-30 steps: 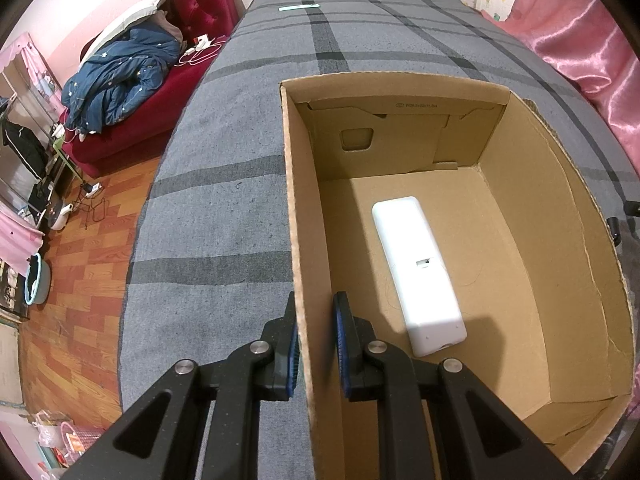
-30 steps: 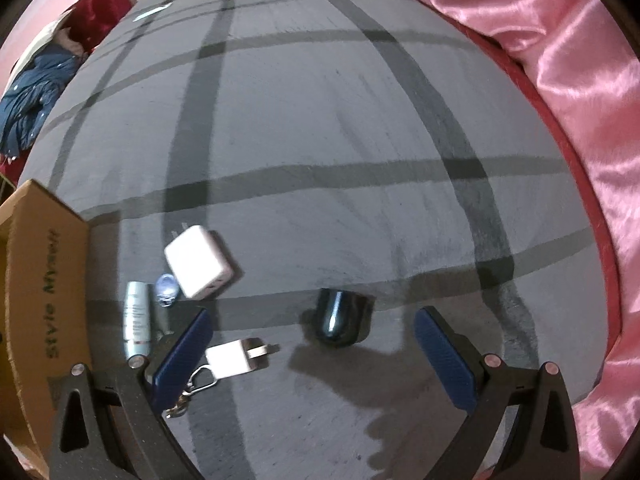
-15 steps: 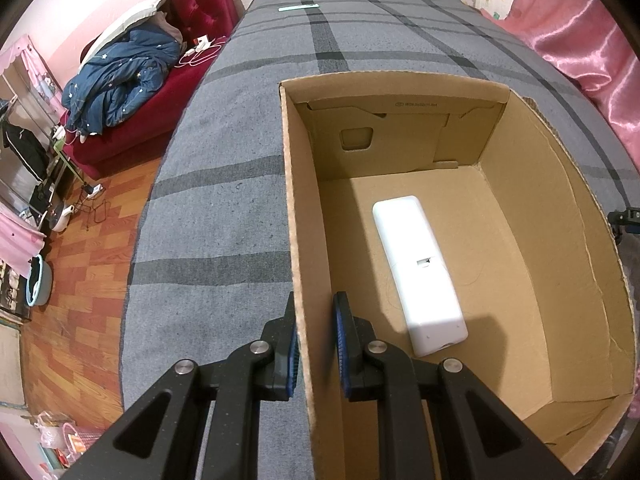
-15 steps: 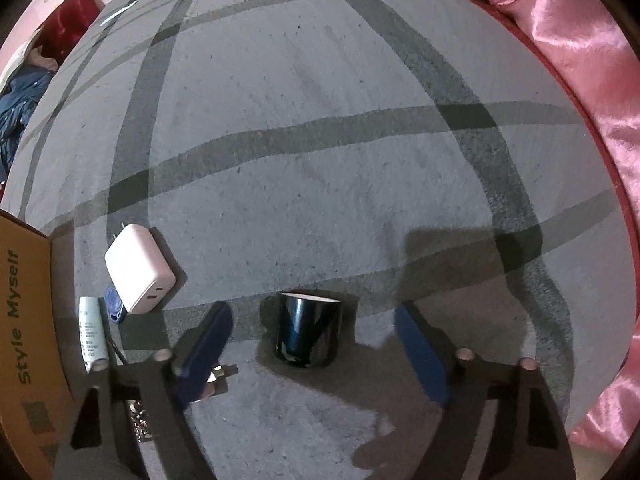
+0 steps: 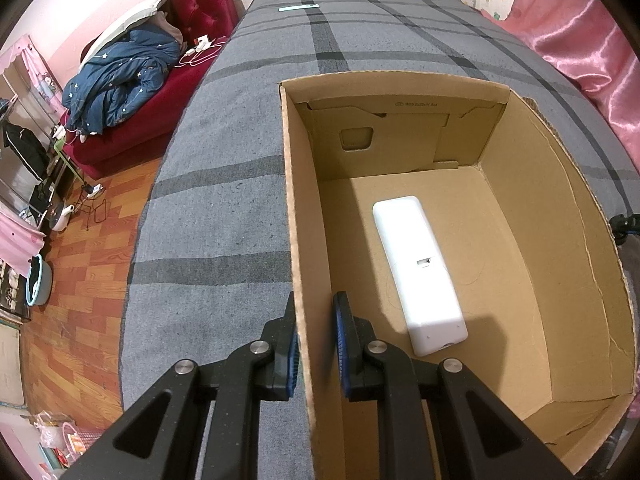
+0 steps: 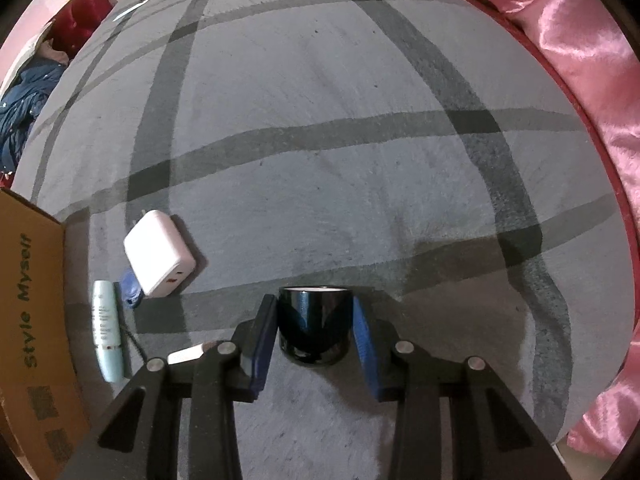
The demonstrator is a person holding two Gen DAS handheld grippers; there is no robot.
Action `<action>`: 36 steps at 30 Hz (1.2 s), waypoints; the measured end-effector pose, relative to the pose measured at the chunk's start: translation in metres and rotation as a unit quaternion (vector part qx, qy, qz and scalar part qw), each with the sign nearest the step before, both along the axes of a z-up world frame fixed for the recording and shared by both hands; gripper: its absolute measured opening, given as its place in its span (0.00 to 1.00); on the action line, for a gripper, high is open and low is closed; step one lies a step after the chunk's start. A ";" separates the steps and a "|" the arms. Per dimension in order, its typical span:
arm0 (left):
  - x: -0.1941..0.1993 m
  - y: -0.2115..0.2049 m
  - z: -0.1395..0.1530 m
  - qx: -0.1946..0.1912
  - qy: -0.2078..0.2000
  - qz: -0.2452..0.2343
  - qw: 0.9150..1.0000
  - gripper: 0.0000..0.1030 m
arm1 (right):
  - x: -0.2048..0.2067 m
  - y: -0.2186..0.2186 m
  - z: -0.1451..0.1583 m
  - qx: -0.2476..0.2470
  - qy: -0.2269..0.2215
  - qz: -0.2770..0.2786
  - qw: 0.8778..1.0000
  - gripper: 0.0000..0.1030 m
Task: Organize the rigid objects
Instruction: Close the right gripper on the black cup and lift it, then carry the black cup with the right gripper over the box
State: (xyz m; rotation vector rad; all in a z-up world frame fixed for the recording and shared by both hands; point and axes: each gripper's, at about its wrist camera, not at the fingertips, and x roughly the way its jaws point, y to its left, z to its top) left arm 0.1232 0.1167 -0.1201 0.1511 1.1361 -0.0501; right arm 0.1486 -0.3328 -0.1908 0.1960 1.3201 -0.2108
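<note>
A black glossy cup (image 6: 314, 328) stands upright on the grey striped bedcover. My right gripper (image 6: 314, 304) points down over it with one finger on each side; its jaws are closing and the blue pads lie against the cup's sides. An open cardboard box (image 5: 560, 208) holds a long white device (image 5: 418, 272) lying flat on its floor. My left gripper (image 5: 316, 308) is shut on the box's left wall, one finger inside and one outside.
Left of the cup lie a white charger (image 6: 158, 254), a pale blue tube (image 6: 106, 326), a small blue item (image 6: 130, 288) and a small white plug (image 6: 186, 356), next to the box's outer wall (image 6: 28, 320). Pink satin bedding (image 6: 580, 60) borders the right side. A red sofa (image 5: 160, 92) stands beyond the bed's left edge.
My right gripper sank over the black cup and its fingers came in from wide apart to the cup's sides. The left gripper and the box stayed still.
</note>
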 end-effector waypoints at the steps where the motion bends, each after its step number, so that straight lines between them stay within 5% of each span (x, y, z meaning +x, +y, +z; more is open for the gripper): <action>1: 0.000 0.000 0.000 0.001 0.000 0.000 1.000 0.16 | 0.002 0.002 0.001 -0.001 -0.001 0.001 1.000 0.39; 20: 0.001 0.000 0.000 0.003 0.001 -0.002 1.000 0.16 | -0.002 0.054 0.072 -0.020 -0.030 0.063 0.997 0.39; 36: 0.001 0.000 0.000 0.003 0.002 -0.002 1.000 0.16 | 0.003 0.143 0.128 -0.025 -0.055 0.146 0.987 0.39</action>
